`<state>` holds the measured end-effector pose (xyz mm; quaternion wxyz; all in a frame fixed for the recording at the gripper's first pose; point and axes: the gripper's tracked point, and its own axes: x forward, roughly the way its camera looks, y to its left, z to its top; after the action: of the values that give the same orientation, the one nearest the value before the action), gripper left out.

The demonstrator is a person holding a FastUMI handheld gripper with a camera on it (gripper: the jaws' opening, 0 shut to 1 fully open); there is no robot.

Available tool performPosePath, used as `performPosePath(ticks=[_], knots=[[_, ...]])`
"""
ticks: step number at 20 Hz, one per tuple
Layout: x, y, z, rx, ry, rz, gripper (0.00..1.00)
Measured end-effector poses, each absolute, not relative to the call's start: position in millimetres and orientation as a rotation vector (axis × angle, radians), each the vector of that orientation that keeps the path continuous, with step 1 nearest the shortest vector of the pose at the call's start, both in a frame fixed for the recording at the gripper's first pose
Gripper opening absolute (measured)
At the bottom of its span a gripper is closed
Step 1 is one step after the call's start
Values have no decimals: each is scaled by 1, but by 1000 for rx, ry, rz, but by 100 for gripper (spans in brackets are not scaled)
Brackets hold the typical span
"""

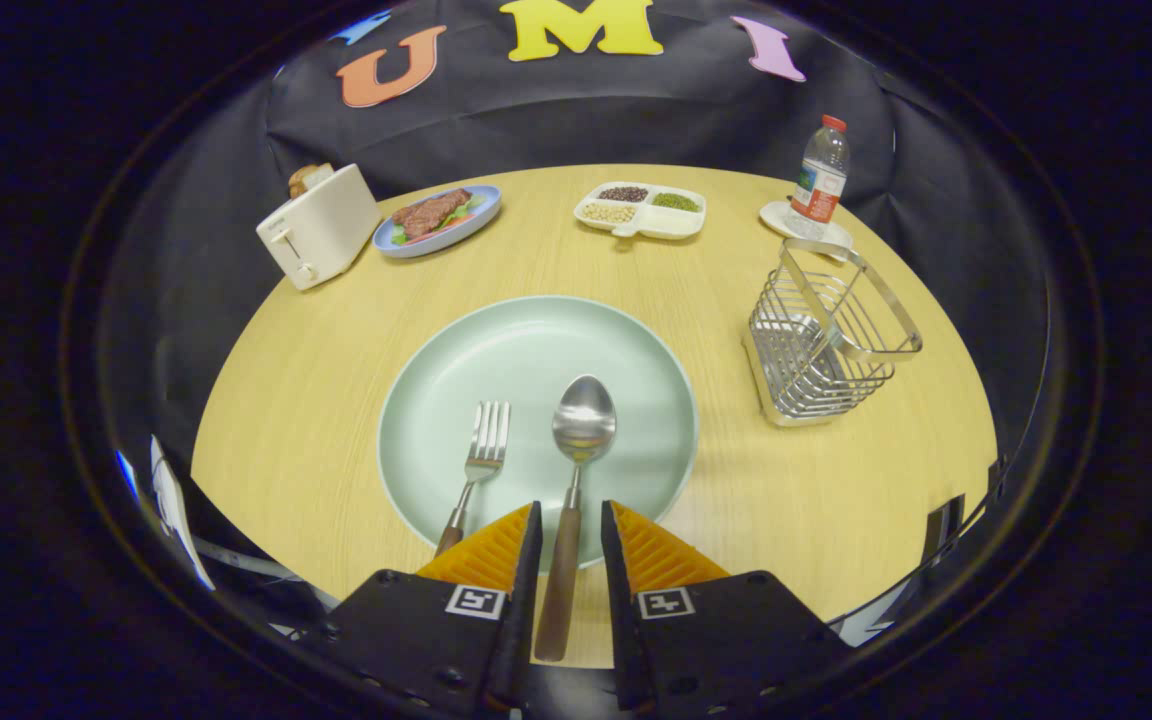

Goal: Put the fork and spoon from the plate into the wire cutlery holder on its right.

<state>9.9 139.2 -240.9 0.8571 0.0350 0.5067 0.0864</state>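
A pale green plate (536, 340) lies in the middle of the round wooden table. On it a spoon (583, 420) with a brown wooden handle points its bowl away from me. Its handle runs back between my two fingers. My gripper (571, 510) is open around that handle, with a thin gap showing on each side near the tips. A fork (483, 450) lies parallel just left of the spoon, and its handle end is hidden under my left finger. The wire cutlery holder (821, 345) stands to the right of the plate.
At the back of the table (316, 400) stand a cream toaster (318, 228), a blue plate of food (436, 220), a white divided dish of beans (641, 210) and a water bottle (820, 180) on a white saucer behind the holder. Bare wood separates plate and holder.
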Motion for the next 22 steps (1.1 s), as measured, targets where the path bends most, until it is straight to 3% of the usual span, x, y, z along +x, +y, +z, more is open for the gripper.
performPosePath(ticks=[1, 3, 8, 9, 17, 22], knots=[[9, 136, -241, 67, 1084, 163, 33], [7, 140, -248, 86, 1115, 175, 12], [17, 136, -243, 147, 1125, 166, 6], [12, 137, -245, 157, 1121, 166, 1], [19, 131, -186, 237, 1046, 217, 0], [28, 82, -134, 266, 1001, 214, 0]])
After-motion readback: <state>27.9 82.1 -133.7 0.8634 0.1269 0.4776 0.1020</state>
